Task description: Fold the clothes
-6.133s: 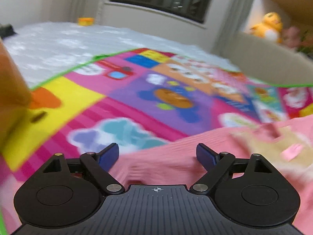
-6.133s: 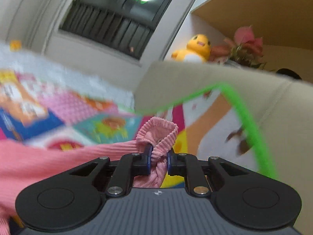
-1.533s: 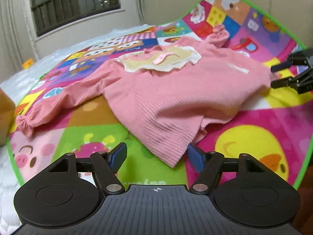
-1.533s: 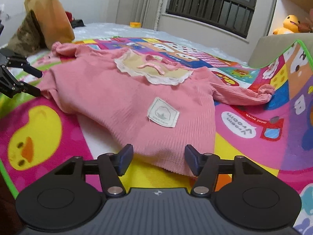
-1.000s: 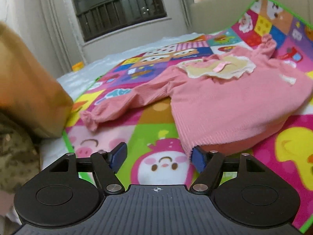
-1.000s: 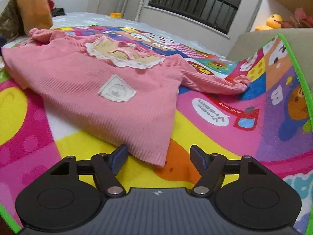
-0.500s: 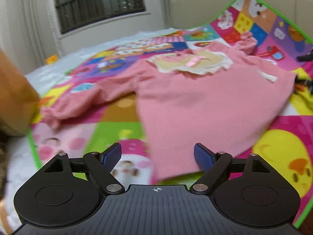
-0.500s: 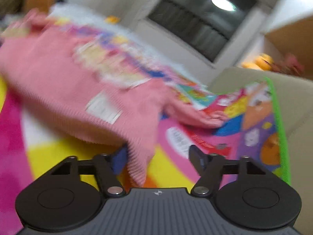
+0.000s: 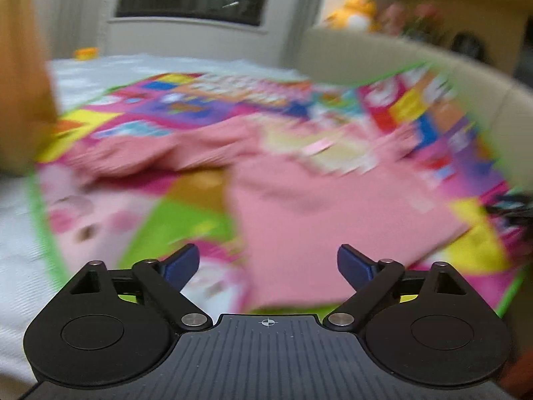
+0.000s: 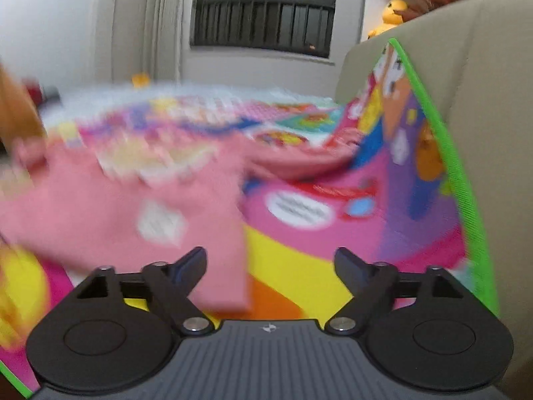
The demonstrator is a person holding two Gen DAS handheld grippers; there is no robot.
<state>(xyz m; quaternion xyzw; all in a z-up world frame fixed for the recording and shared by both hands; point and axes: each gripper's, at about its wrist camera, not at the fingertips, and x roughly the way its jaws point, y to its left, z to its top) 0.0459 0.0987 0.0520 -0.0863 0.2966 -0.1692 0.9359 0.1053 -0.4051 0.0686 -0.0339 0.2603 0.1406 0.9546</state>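
A bright cartoon play mat (image 9: 186,206) with a green edge covers a white quilted bed (image 9: 20,233); its far side climbs a beige padded headboard (image 10: 493,126) at about 2 o'clock in the right wrist view. Beyond the bed, at 12 o'clock, a dark barred window (image 10: 263,16) sits in a pale wall, with a yellow plush toy (image 9: 353,10) on a ledge toward 1 o'clock. The pink sweater (image 9: 316,206) lies flat on the mat, face up — collar end away from both cameras, hem nearest, so its long axis runs 6 to 12 o'clock; one sleeve (image 9: 126,160) stretches toward 9 o'clock in the left wrist view. Both views are motion-blurred. The left gripper (image 9: 268,261) has its fingers wide apart over the hem corner, gripping nothing; the right gripper (image 10: 268,261) is likewise spread and empty above the opposite hem corner.
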